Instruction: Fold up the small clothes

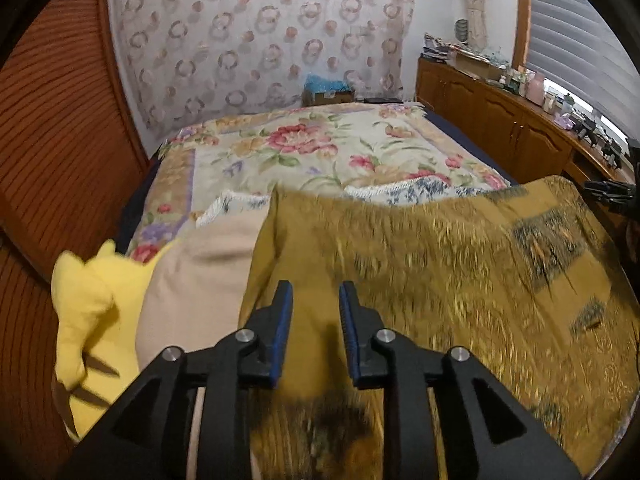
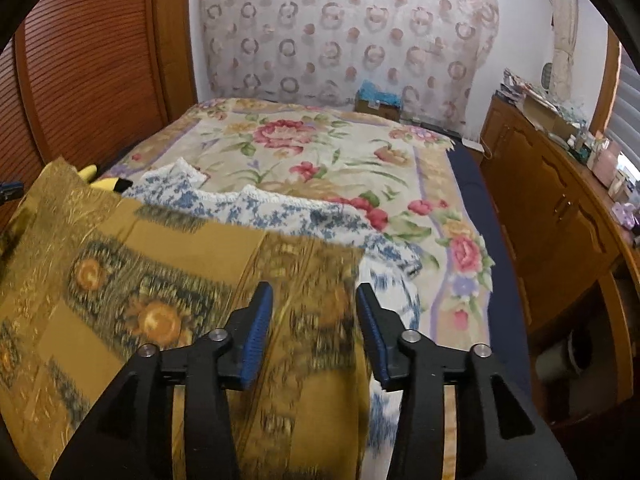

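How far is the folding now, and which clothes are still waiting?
Nothing looks finished. The mustard patterned cloth lies spread on the bed, unfolded. In hand: nothing; the left gripper and right gripper are both open above that cloth. Still waiting: the blue-and-white garment and the beige cloth, both lying loose, and the yellow piece.

My left gripper [image 1: 316, 296] jaws parted, my right gripper [image 2: 314, 298] spread wider, both angled forward and downward
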